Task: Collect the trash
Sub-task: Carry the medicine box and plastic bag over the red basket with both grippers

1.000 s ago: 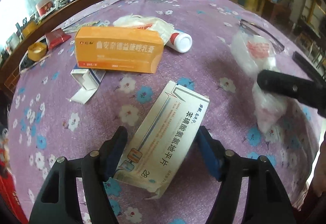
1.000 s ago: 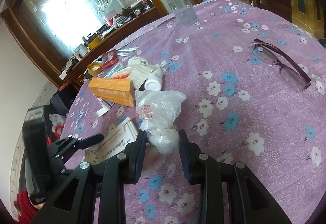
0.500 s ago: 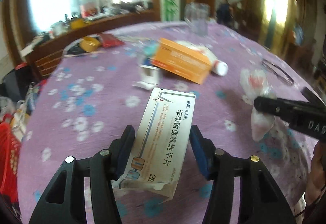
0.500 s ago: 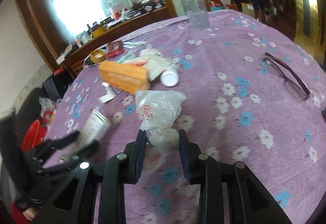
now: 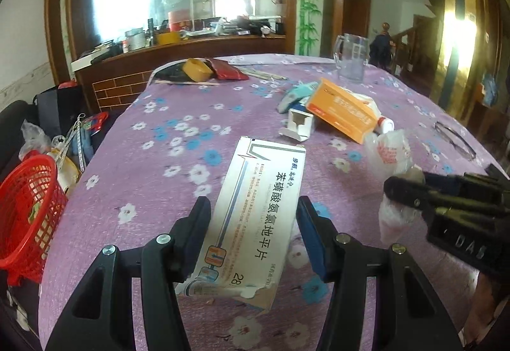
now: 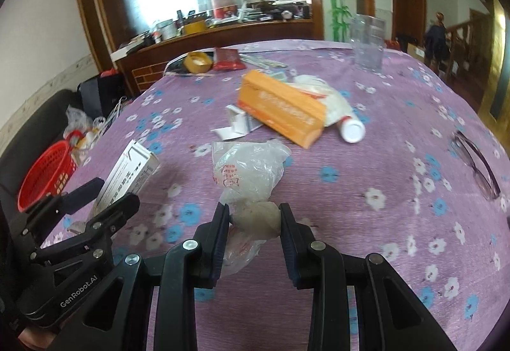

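Note:
My left gripper [image 5: 253,223] is shut on a white medicine box [image 5: 255,214] with blue Chinese print, held above the purple flowered tablecloth [image 5: 159,166]. It also shows at the left of the right wrist view [image 6: 127,175]. My right gripper [image 6: 254,217] is shut on a crumpled clear plastic bag [image 6: 248,169], pinching its knotted end. The bag shows in the left wrist view [image 5: 389,153] too. A red mesh basket [image 5: 25,210] stands off the table's left edge, lower down; in the right wrist view it [image 6: 44,179] is at far left.
An orange box [image 6: 280,108], a small open white carton [image 6: 237,124], a white bottle [image 6: 352,129] and a white bag lie mid-table. A glass mug [image 6: 368,41], tape roll [image 6: 197,62], red packet [image 6: 228,59] and glasses [image 6: 478,163] are around them.
My left gripper lifted the white box off the table and swung left toward the table edge, bringing the red basket into view. My right gripper rose and turned left with the bag.

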Tool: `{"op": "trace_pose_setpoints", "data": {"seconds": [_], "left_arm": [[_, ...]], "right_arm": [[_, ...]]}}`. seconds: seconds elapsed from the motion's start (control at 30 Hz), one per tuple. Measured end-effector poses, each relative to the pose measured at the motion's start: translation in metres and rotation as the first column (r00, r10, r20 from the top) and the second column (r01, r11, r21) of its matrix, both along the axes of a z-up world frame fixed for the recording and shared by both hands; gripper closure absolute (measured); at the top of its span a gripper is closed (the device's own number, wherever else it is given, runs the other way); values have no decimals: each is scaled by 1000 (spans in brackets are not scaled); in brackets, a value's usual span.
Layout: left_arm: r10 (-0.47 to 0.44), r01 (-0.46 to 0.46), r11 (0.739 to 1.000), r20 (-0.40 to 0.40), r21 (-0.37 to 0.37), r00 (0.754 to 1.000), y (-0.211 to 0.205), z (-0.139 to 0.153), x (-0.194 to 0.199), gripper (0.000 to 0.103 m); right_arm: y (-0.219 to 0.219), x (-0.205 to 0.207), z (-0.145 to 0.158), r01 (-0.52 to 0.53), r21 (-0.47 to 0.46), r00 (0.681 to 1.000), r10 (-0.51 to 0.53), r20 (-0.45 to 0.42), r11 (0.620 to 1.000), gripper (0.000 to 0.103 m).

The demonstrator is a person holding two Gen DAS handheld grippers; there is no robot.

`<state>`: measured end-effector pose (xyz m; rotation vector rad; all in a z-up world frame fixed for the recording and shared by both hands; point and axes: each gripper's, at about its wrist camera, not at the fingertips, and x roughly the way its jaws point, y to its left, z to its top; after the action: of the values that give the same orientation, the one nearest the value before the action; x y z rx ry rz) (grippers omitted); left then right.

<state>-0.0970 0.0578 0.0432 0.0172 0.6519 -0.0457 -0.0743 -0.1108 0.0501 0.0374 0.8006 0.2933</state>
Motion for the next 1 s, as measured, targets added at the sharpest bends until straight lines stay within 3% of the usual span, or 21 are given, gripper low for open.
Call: {"op": "trace_pose_setpoints", "data": {"seconds": [0.3, 1.0], "left_arm": [[2, -2, 1000, 16, 6, 1000, 0, 1, -7, 48], [34, -34, 999, 13, -6, 999, 18, 3, -13, 48]], "right_arm": [[14, -1, 3, 1, -73, 1000, 1, 30, 997, 69], [28, -6, 7, -9, -139, 999, 15, 43, 990, 69]]}}
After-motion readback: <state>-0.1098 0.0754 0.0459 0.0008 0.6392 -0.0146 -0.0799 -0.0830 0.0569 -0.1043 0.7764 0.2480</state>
